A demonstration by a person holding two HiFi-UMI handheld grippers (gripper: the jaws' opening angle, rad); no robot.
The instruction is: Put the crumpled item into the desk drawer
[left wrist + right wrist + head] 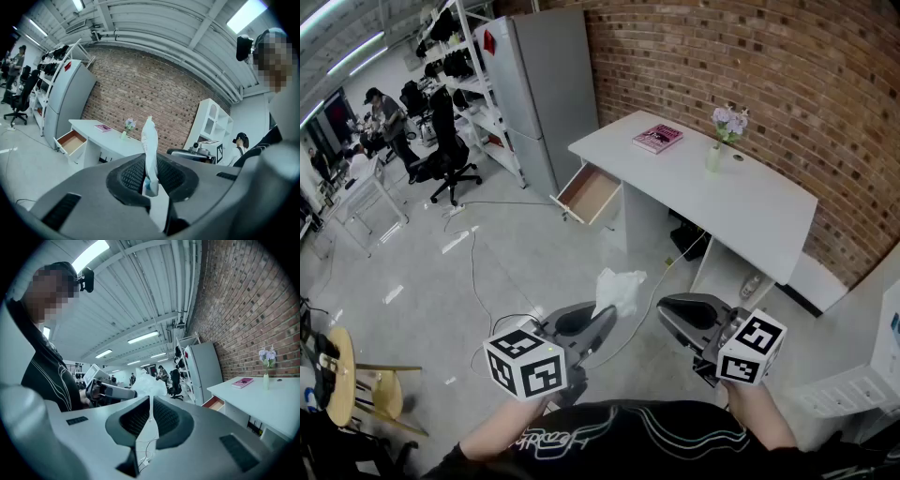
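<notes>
One crumpled white paper wad point(619, 289) sits pinched between the left gripper point(602, 323) fingers; the right gripper point(667, 311) fingers are closed, empty. Open grey floor point(487, 272) separates them from the white table point(750, 197), whose wood-lined drawer point(591, 192) stands open at its left end. The pink book point(657, 138) bears unreadable print.

White, thin, tissue-like crumpled item point(619, 291) with a small blue patch at its base; pinched by the lower edge in the left gripper point(602, 323), standing up above the jaw tips, in the air over the floor point(441, 291), well apart from the white desk point(741, 197). Desk drawer point(591, 193) pulled open at the desk's end, brown interior showing
</notes>
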